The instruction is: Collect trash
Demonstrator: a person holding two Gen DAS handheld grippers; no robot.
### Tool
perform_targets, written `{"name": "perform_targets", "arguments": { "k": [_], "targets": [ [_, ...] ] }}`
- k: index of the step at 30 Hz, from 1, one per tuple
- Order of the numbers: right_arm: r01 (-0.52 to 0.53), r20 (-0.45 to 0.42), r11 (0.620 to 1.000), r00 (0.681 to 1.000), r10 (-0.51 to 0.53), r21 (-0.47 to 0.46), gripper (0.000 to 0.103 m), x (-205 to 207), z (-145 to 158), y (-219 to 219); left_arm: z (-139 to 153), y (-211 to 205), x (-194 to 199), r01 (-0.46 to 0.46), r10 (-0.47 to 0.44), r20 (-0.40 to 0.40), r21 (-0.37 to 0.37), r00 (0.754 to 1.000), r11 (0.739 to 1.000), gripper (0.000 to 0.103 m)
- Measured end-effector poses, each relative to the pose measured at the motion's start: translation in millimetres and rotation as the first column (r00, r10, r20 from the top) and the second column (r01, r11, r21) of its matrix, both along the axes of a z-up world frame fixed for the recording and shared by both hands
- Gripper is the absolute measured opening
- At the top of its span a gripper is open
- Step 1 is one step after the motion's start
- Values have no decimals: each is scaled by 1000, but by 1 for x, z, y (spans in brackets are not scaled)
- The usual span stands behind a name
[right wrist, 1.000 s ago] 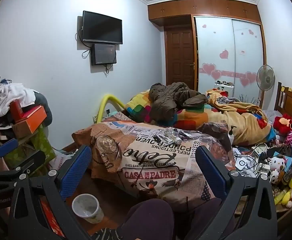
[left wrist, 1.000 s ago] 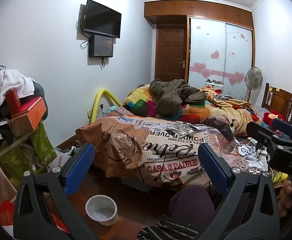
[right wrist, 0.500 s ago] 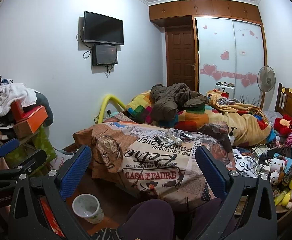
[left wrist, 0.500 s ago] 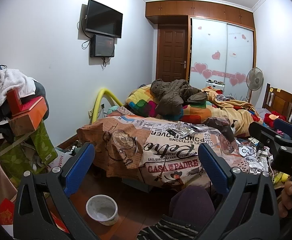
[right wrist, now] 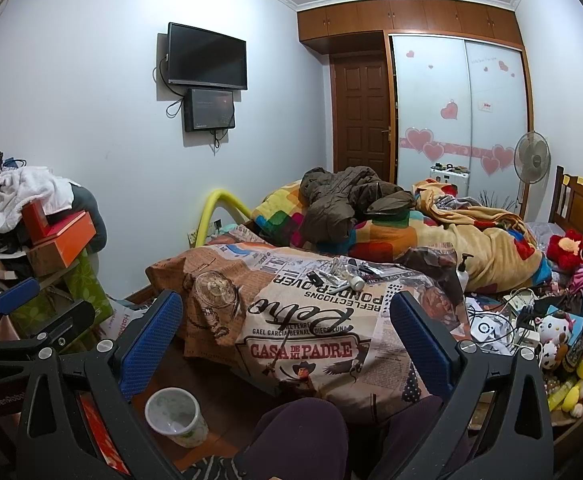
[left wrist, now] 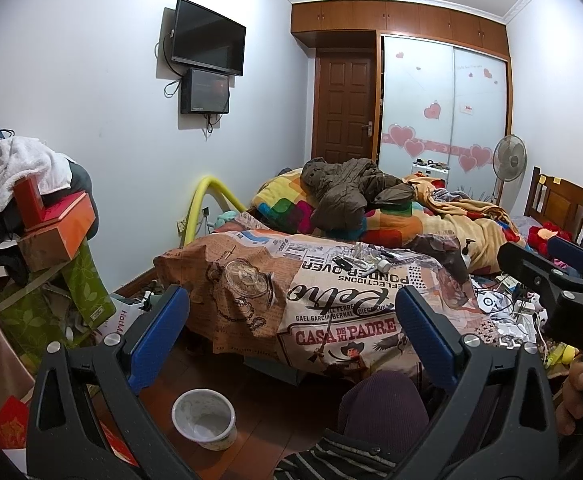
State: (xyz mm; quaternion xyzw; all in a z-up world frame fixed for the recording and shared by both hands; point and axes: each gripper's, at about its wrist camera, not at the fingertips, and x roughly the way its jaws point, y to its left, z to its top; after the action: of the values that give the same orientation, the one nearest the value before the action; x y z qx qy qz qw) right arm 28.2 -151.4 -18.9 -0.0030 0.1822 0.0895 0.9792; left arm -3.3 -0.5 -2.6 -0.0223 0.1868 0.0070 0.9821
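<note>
wall: television mounted, smaller screen just below
bed: brown jacket on colourful blanket
far corner: wooden door, standing fan

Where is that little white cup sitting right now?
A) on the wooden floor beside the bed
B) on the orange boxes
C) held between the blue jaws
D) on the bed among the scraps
A: the white cup stands upright on the wooden floor in front of the bed, with nothing gripping it.
</note>
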Motion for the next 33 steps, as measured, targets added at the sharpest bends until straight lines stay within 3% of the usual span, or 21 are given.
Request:
{"name": "perform_targets", "arguments": {
  "k": [33],
  "targets": [
    [0,-4,1000,1000,0,2,103,-2,4,-2,-1,2,0,1,-1,-5,-6,1000,1000,103]
  ]
}}
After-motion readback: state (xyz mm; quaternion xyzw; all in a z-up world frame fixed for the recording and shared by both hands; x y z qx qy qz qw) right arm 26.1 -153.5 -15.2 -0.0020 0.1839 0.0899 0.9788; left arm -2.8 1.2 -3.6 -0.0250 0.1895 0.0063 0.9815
